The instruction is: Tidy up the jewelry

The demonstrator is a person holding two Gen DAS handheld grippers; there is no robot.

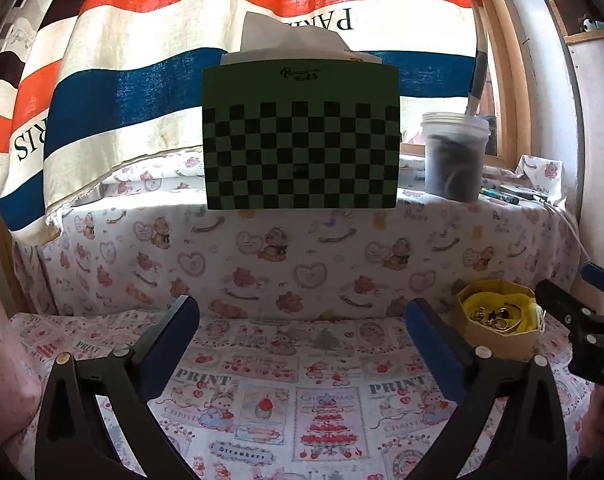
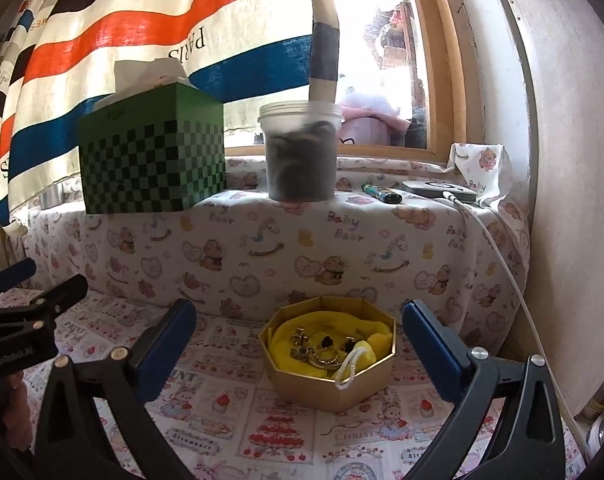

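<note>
Cloth (image 1: 262,384) printed with bears and cakes covers the table in the left wrist view. The left gripper (image 1: 302,332) hangs over it with its blue fingers (image 1: 174,344) spread wide and nothing between them. Far ahead, on a raised ledge, a green checkered tissue box (image 1: 300,136) stands, with a lidded tub (image 1: 453,156) to its right. At near right sits the gold box (image 1: 497,320), lined in yellow, with jewelry (image 1: 491,315) inside. The right gripper (image 1: 573,308) shows at the right edge, just beside that box.

In the right wrist view, the right gripper (image 2: 298,344) is also wide open and holds nothing. The gold box (image 2: 329,384) rests on the cloth straight ahead, between the fingers (image 2: 433,352) and slightly beyond them. The jewelry (image 2: 321,346) lies on the yellow lining (image 2: 286,340), with a white cord (image 2: 351,364) over the near rim. The left gripper (image 2: 42,300) shows at far left. On the ledge stand the tissue box (image 2: 154,152), the tub (image 2: 300,152), a lighter (image 2: 381,193) and a flat device (image 2: 437,191).
</note>
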